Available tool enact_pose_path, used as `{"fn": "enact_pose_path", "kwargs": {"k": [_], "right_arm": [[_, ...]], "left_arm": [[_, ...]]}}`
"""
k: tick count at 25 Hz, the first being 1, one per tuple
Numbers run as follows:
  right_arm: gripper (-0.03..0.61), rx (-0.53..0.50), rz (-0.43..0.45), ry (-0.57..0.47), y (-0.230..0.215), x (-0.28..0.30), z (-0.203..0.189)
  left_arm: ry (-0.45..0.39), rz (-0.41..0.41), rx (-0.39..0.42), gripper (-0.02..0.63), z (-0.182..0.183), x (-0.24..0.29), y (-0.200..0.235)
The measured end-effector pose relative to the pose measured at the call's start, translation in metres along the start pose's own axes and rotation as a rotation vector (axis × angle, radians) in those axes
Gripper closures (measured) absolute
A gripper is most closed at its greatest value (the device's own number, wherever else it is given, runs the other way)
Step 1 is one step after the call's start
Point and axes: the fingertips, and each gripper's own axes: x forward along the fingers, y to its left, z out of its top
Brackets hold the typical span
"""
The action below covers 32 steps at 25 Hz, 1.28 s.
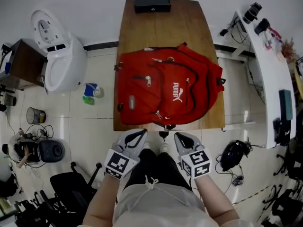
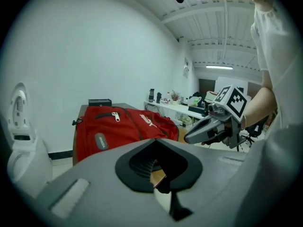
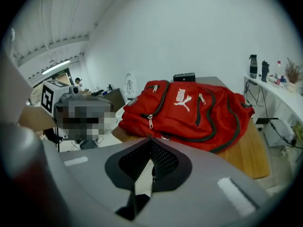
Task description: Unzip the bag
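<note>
We look down on a long wooden counter [image 1: 161,27], and the red bag [image 1: 161,91] lies flat on its near half. The bag reaches almost from one long edge to the other, with its white logo facing up. Its zips look closed as far as we can tell. On the floor off the counter's left side stands a white rounded appliance [image 1: 59,56], well apart from the bag.

We hold both tools short of the counter's near edge, side by side and pointed toward the bag, and neither touches it. The left hand-held gripper [image 1: 138,134] has its jaws together with nothing between them. The right hand-held gripper [image 1: 181,137] is likewise closed and empty. Each carries its marker cube toward our wrists.

At the far end of the counter sits a black box [image 1: 152,3], apart from the bag. Smallest of all is a silver zip pull [image 1: 148,81], which lies on the bag's front pocket toward the left side. From the right gripper view we see another pull hanging at the bag's near corner.
</note>
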Motion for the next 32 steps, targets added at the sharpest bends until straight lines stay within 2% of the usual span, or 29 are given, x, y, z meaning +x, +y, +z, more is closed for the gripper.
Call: {"fn": "enact_pose_path", "kwargs": {"k": [2, 4, 7, 11, 16, 20, 22, 24, 26, 32], "right_arm": [[0.561, 0.026, 0.011, 0.065, 0.004, 0.025, -0.017], [0.480, 0.060, 0.027, 0.115, 0.008, 0.047, -0.030], [0.468, 0.078, 0.003, 0.153, 0.004, 0.069, -0.042], [0.416, 0.100, -0.031, 0.188, 0.001, 0.088, -0.054], [0.421, 0.146, -0.093, 0.189, 0.000, 0.098, -0.062], [0.531, 0.188, -0.182, 0.176, -0.013, 0.097, -0.062], [0.532, 0.148, -0.195, 0.195, -0.014, 0.098, -0.062], [0.565, 0.101, -0.195, 0.210, -0.015, 0.098, -0.061], [0.565, 0.090, -0.179, 0.215, -0.016, 0.098, -0.060], [0.566, 0.139, -0.121, 0.248, -0.019, 0.090, -0.064]], "left_arm": [[0.034, -0.035, 0.016, 0.607, -0.013, 0.017, 0.005], [0.044, -0.065, 0.002, 0.607, -0.019, 0.033, 0.011], [0.028, -0.111, -0.045, 0.607, -0.020, 0.054, 0.018], [0.039, -0.139, -0.045, 0.607, -0.026, 0.069, 0.026], [0.032, -0.171, -0.047, 0.607, -0.032, 0.073, 0.027], [0.027, -0.178, -0.049, 0.607, -0.032, 0.072, 0.027], [0.028, -0.177, -0.054, 0.607, -0.032, 0.072, 0.027], [0.037, -0.176, -0.055, 0.607, -0.033, 0.073, 0.028], [0.043, -0.175, -0.056, 0.607, -0.033, 0.074, 0.028], [0.085, -0.196, -0.047, 0.607, -0.032, 0.078, 0.021]]}}
